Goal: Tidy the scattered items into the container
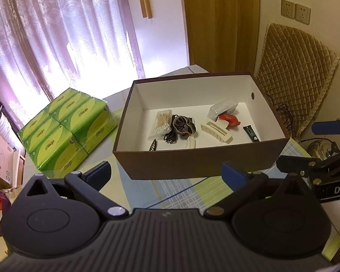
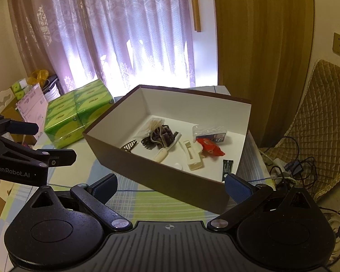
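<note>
A brown cardboard box [image 1: 192,163] with a white inside stands on the checked tablecloth; it also shows in the right wrist view [image 2: 161,176]. Inside lie a bag of cotton swabs [image 1: 162,123], a dark scrunchie with black cord [image 1: 181,127], a cream hair claw [image 1: 216,132], a red packet [image 1: 230,120], a clear pouch [image 1: 222,107], a dark green tube [image 1: 251,133] and a small comb [image 1: 153,145]. My left gripper [image 1: 167,174] is open and empty, just short of the box's near wall. My right gripper [image 2: 170,187] is open and empty, near the box's near corner.
A stack of green tissue packs [image 1: 68,131] stands left of the box. A chair with a quilted cover [image 1: 294,77] is behind on the right, with cables [image 2: 290,170] at its foot. Cardboard boxes and clutter [image 2: 22,104] sit at far left by the curtain.
</note>
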The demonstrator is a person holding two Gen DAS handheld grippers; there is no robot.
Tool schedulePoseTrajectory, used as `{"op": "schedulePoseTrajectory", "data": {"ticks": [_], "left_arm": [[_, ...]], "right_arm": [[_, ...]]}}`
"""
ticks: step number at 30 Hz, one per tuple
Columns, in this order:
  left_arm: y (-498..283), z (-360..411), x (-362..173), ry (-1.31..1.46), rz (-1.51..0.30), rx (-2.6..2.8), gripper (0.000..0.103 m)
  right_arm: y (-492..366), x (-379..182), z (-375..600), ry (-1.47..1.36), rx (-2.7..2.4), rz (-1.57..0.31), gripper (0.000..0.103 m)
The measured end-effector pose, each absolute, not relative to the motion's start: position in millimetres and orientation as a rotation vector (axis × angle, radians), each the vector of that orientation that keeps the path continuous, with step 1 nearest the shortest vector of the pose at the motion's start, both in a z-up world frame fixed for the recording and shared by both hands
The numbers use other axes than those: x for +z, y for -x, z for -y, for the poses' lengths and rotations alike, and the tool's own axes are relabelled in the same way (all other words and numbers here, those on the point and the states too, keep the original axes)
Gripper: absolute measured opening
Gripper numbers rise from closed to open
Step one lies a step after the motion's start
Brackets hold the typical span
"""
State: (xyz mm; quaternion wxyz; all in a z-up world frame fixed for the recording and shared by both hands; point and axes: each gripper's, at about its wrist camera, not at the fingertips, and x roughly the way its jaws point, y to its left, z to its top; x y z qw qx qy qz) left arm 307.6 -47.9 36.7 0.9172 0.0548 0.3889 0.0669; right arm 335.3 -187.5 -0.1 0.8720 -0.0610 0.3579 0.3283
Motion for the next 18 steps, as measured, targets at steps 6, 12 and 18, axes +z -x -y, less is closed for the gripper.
{"op": "schedulePoseTrajectory", "data": {"ticks": [6, 12, 18], "left_arm": [[-292, 50, 39, -0.135, -0.785, 0.154, 0.102], [-278, 50, 40, -0.119, -0.781, 0.152, 0.102], [-267, 48, 40, -0.108, -0.788, 0.160, 0.102]], "right_arm": [[-321, -1, 184, 0.141, 0.689, -0.749, 0.103], [-308, -3, 182, 0.144, 0.683, -0.753, 0.103], [-298, 0, 183, 0.147, 0.674, -0.744, 0.103]]}}
